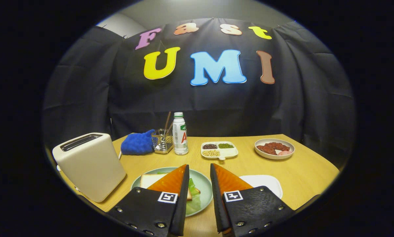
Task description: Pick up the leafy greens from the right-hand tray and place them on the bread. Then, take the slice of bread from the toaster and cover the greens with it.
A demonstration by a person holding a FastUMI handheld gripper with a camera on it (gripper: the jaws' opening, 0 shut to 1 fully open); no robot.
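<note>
The wooden table [302, 171] carries a cream toaster [90, 164] to the left. Nearer, a green plate [202, 182] holds bread [150, 179] with leafy greens [193, 194] on it. The gripper [198, 174] hovers spread, empty.

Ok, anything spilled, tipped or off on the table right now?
Nothing stands out. Toaster, bottle and dishes sit upright; greens lie on the bread on the green plate. The claw is open above it.
</note>
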